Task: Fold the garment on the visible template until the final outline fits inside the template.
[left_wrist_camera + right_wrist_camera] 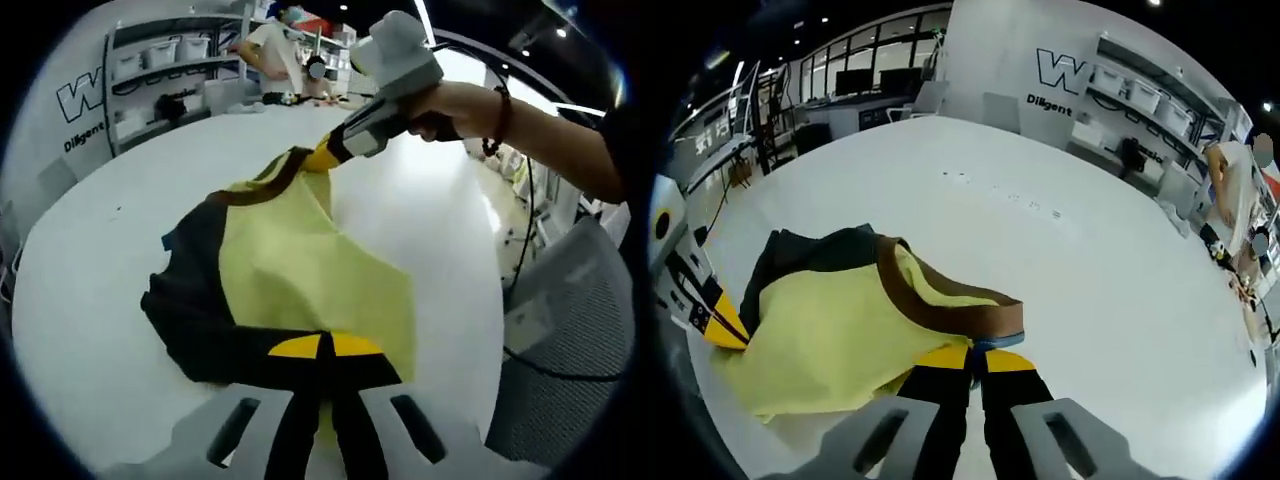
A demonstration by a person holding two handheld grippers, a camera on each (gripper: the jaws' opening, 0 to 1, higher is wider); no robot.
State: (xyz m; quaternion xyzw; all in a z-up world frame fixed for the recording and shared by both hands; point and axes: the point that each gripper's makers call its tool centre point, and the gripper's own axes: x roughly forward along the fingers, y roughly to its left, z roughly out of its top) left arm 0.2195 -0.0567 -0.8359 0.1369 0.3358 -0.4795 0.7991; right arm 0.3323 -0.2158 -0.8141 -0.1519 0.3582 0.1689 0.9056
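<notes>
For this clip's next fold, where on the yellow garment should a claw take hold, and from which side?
Best bet is the brown collar band: a thick, raised edge standing off the white table, so a claw can pinch it from the open table side. The right claw looks shut on the garment there; the left claw grips the opposite edge, keeping the garment stretched between them.
</notes>
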